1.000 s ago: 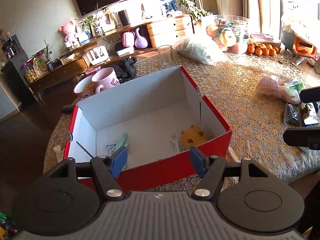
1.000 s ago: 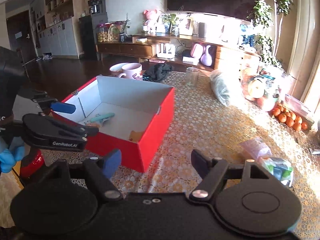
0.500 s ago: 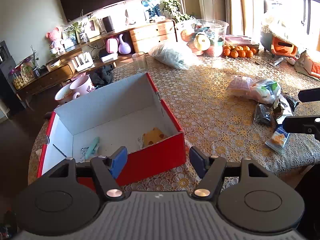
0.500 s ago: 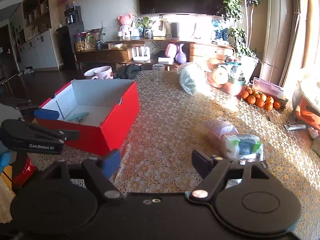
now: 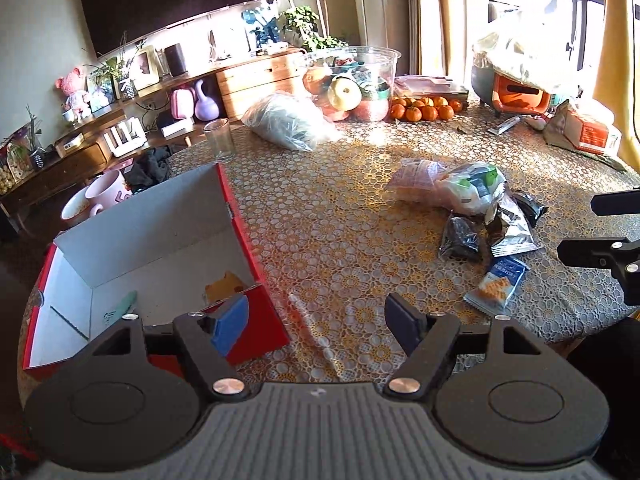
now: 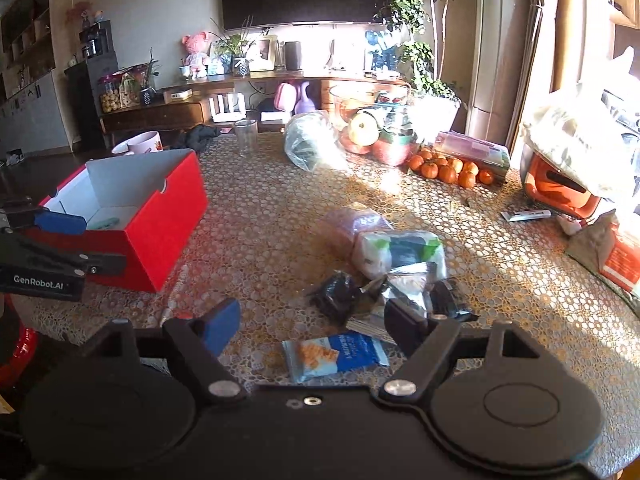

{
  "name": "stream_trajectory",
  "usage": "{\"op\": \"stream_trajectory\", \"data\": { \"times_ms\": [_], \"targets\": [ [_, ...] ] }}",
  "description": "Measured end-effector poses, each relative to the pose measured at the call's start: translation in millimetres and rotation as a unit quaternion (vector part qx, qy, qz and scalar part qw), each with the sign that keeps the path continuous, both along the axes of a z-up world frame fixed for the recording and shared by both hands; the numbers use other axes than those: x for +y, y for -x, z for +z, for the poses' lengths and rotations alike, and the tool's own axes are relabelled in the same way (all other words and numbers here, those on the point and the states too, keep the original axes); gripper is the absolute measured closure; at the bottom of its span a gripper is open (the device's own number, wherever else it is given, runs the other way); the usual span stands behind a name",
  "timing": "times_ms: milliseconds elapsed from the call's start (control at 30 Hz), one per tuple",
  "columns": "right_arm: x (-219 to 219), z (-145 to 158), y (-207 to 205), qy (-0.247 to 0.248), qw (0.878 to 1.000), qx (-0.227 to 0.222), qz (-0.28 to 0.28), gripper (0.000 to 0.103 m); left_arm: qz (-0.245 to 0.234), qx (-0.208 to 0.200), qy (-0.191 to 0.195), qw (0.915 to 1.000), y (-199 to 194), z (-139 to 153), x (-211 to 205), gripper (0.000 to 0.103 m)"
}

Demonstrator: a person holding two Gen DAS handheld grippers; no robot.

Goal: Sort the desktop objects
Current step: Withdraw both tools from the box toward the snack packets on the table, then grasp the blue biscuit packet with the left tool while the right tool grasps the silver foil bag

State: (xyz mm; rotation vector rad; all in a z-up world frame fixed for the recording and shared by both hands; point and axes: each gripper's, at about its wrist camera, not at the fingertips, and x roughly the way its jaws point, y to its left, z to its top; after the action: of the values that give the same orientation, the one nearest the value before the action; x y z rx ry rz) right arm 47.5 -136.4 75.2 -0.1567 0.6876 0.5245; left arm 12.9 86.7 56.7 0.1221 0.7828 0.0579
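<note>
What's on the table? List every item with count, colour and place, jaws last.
box: one, red, white inside, table's left.
yellow toy: one, inside box.
green item: one, inside box.
cracker packet: one, blue, nearest right gripper.
dark wrappers: several, black and silver, mid-table.
white-green pack: one, behind wrappers.
glass: one, clear, far edge.
oranges: a heap, far right.
left gripper: jaws opening, nothing between.
right gripper: jaws open, empty.

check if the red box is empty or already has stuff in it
Not empty. The open red box holds a yellow-orange item near its right wall and a pale green item on its white floor.
</note>
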Motion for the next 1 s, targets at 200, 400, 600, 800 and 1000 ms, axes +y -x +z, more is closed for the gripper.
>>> {"op": "stream_trajectory", "data": {
  "times_ms": [200,400,600,800,1000],
  "targets": [
    [-28.8,-8.6,-3.5,-0.001,0.999,0.005,-0.032,0.019,-0.032,0.003,0.002,0.9995,-4.9,-9.7,-25.6,0.016],
    [-46.3,-15.7,-6.2,-0.002,0.999,0.008,-0.047,0.014,-0.071,-0.006,0.016,0.9974,-12.6,-23.1,-49.3,0.002],
    [-56.3,-21.3,-13.7,0.001,0.998,0.005,-0.06,0.013,-0.116,-0.001,0.031,0.9928,-20.3,-35.6,-74.0,0.0],
    [-61.6,-29.7,-25.2,0.001,0.998,0.013,-0.063,0.013,-0.157,-0.001,0.038,0.9869,-30.6,-48.7,-96.1,0.0],
    [-62.7,-38.0,-41.4,0.004,0.998,0.019,-0.062,0.013,-0.18,0.014,0.043,0.9827,-44.5,-64.6,-109.3,0.0]
  ]
}}
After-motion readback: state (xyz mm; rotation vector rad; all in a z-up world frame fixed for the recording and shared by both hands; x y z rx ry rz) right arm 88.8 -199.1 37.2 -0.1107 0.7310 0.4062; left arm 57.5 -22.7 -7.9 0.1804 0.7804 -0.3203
